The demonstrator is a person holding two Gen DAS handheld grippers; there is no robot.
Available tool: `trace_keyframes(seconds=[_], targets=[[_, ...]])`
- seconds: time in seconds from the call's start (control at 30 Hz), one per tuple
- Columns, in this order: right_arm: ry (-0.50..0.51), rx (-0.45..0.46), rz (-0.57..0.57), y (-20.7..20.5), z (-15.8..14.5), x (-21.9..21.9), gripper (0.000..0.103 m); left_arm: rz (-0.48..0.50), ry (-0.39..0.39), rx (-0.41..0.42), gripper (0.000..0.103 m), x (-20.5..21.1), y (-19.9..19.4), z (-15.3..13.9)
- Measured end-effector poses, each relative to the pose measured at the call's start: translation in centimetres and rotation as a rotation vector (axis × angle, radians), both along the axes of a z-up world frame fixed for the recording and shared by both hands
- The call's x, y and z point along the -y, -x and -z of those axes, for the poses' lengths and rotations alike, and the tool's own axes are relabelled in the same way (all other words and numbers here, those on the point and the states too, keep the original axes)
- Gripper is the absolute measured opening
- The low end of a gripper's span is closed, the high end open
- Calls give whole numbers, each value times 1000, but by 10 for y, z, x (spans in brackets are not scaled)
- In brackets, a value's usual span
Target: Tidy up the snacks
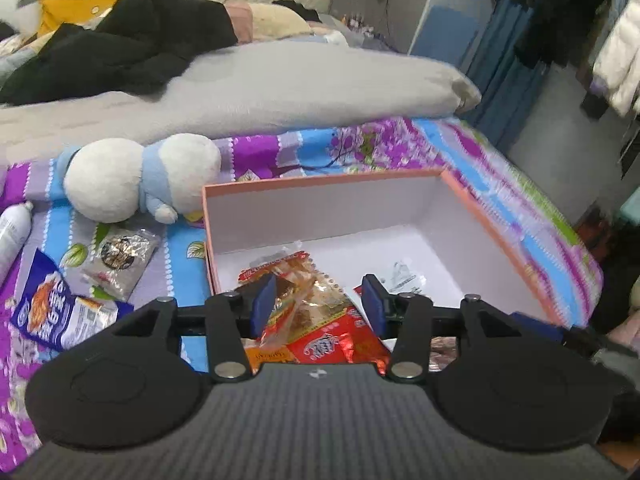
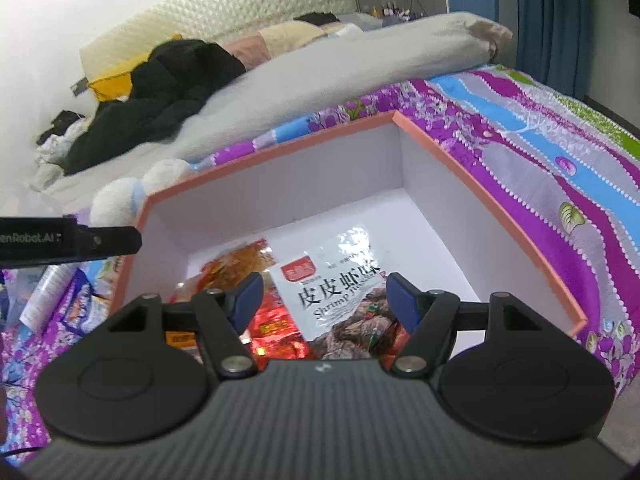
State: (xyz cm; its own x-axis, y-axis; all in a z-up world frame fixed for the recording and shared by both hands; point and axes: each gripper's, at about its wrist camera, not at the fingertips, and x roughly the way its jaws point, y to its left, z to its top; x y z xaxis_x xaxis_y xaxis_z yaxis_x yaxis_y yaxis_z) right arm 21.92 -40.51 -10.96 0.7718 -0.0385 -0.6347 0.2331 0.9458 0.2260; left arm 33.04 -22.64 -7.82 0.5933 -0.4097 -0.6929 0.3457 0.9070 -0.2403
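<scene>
Left gripper: our left gripper [image 1: 318, 300] hangs over the near end of the box, fingers spread. A clear-and-red snack packet [image 1: 308, 292] rises between the blue pads, but we see no pad pressing on it, so we judge it let go.
Right gripper: our right gripper [image 2: 322, 300] is also spread, over the silver shrimp snack bag [image 2: 340, 280]; the pads stand to either side of the bag, apart from it.
Snacks in the box: the orange-rimmed white box [image 1: 500, 224] sits on the patterned bedspread [image 1: 304, 148]; red and clear packets pile at its near end and the shrimp bag lies on top of them. The far half of the floor is bare.
Snacks left outside: a blue-and-white packet [image 1: 52, 304] and a silvery grey packet [image 1: 120, 260] lie on the bedspread left of the box.
Risk, snagging: the packet stands up between our left pads; pulling away could drag it along by a crinkled edge.
Risk, box: soft bedding under a light box means a nudge on the wall could tip or shift it.
Risk, crowding: both grippers work close together at the near end and could knock each other.
Around: a white-and-blue plush toy [image 1: 136, 180] touches the box's far left corner, and a white bottle [image 1: 14, 236] lies at the left edge; neither blocks the loose packets.
In the way: the near left box wall stands between us and those packets.
</scene>
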Motion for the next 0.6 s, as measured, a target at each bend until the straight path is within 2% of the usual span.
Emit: trace_keyframes(seconds=[0.07,0.3,0.43,0.6], targets=[[2,26,-3,12,-10,-6,70,-13,24,17,62,-9,12,-13],[21,85,-26,50,-37,-34,70,-15,14,87,70,-32,61,-47],[26,105,-35,70,-46,-51,70,-17,17,82,87,-51,88,-56],[30,118,-55,89,-51,-78,70,-51,-17,96,94,-85,123,-59]])
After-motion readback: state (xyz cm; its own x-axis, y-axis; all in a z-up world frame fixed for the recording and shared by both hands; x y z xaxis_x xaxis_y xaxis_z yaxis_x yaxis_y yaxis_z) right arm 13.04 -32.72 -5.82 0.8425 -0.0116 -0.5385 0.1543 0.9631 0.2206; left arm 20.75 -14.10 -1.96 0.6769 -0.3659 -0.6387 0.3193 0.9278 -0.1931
